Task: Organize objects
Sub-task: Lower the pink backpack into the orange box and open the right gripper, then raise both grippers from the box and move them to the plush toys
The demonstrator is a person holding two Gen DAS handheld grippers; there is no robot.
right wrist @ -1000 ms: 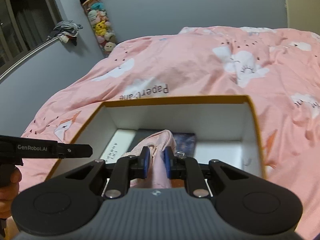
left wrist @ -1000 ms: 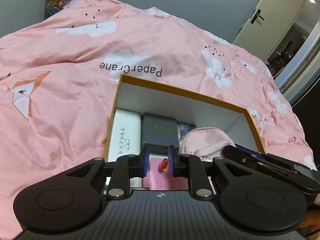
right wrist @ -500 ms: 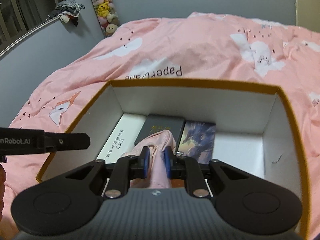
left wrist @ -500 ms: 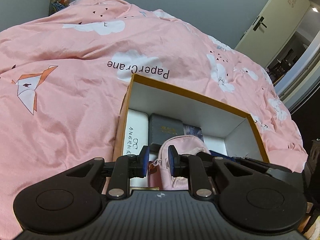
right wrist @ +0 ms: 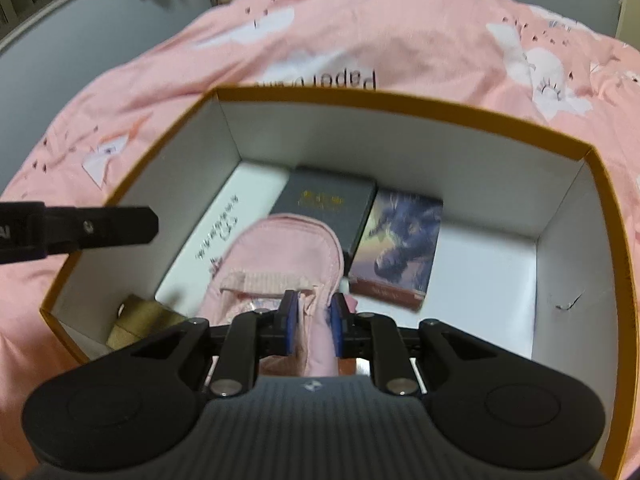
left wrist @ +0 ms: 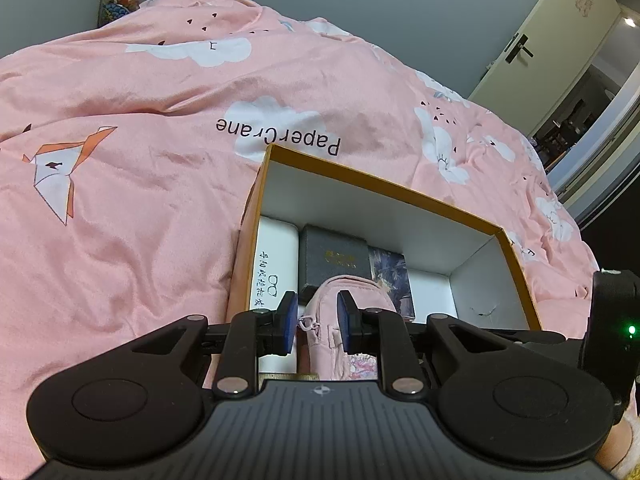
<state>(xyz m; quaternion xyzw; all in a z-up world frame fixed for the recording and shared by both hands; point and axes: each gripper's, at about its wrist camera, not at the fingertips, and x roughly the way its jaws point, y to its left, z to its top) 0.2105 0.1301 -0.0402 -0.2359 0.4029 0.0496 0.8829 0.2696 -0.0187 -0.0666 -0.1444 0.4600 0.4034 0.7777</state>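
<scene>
Right tongs (right wrist: 313, 322) clamped on the near end of the pink pouch (right wrist: 280, 256); fabric bunched between the pads, so the grip looks firm; pouch hangs inside the orange-rimmed box (right wrist: 600, 184), over the box's left-centre; its long axis runs straight away from the right tongs toward the far wall, far end lying above the white case (right wrist: 224, 232) and the dark grey box (right wrist: 324, 204); illustrated card box (right wrist: 400, 240) just to its right; small brown carton (right wrist: 132, 316) in the near left corner. Left tongs (left wrist: 317, 322) partly open, pads either side of the pouch's zip end, whether touching I cannot tell; left tool sits at the box's left rim. Judgement: right hand carries the load; next move is lowering and release; bare floor lies to the right, beyond the card box. Bed (left wrist: 120, 200) under everything.
</scene>
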